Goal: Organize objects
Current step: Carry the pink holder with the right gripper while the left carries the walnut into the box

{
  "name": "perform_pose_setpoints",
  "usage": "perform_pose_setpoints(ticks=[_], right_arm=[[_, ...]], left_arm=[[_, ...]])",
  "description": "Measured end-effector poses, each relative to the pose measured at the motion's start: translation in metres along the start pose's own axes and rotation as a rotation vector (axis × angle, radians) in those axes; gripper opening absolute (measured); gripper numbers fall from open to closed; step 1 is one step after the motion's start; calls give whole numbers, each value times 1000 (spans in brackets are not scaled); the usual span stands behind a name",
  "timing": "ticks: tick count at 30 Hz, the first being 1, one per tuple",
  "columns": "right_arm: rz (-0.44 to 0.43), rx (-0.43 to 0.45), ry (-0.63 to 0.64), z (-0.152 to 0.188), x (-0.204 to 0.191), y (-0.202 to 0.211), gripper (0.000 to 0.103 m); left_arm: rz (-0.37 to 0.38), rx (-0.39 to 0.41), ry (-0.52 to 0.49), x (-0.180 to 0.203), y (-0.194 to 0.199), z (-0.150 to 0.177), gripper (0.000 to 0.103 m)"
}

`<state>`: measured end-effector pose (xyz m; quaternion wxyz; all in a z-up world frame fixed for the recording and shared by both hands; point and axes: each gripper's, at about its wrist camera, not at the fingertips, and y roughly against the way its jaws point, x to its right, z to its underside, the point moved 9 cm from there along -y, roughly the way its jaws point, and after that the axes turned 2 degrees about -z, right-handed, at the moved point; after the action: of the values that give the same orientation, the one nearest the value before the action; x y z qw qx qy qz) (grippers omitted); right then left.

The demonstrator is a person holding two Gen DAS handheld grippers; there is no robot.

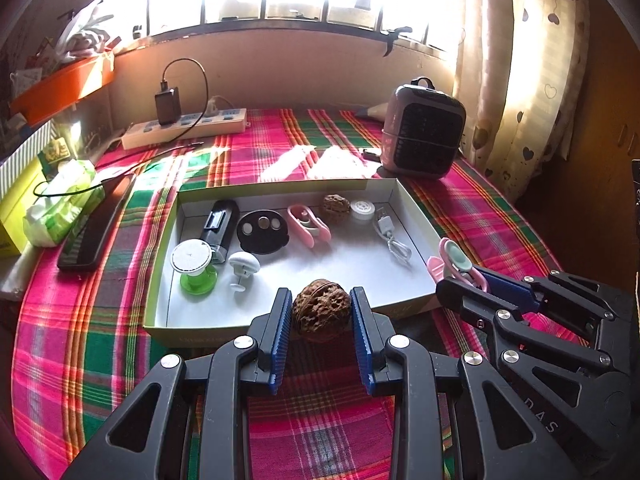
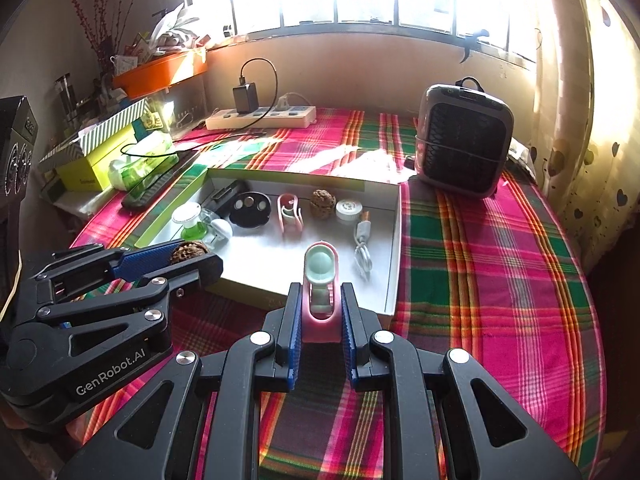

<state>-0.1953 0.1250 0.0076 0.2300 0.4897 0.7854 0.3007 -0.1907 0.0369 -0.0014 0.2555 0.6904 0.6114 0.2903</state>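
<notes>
My left gripper (image 1: 321,300) is shut on a brown walnut (image 1: 321,306) and holds it over the near edge of the white cardboard tray (image 1: 416,216). My right gripper (image 2: 321,298) is shut on a pink and mint clip-like gadget (image 2: 321,280) near the tray's (image 2: 394,240) front right corner. The tray holds a second walnut (image 1: 336,208), a pink clip (image 1: 308,224), a black disc (image 1: 262,232), a white USB cable (image 1: 394,240), a white round cap (image 1: 362,210), a green spool (image 1: 194,268), a white hook (image 1: 243,268) and a black device (image 1: 220,224).
A plaid cloth (image 2: 500,260) covers the table. A small grey heater (image 2: 464,140) stands at the back right. A power strip with charger (image 2: 260,116) lies at the back. A black comb (image 1: 96,228), a tissue pack (image 1: 60,204) and boxes sit at the left.
</notes>
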Motion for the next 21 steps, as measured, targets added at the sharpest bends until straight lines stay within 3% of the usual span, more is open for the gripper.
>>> perform_pose_setpoints(ticks=[11, 21], right_arm=[[-42, -42, 23, -28, 1, -40, 18], [-55, -97, 25, -29, 6, -69, 18]], left_arm=[[-22, -31, 22, -20, -34, -21, 27], [-33, -73, 28, -30, -61, -23, 27]])
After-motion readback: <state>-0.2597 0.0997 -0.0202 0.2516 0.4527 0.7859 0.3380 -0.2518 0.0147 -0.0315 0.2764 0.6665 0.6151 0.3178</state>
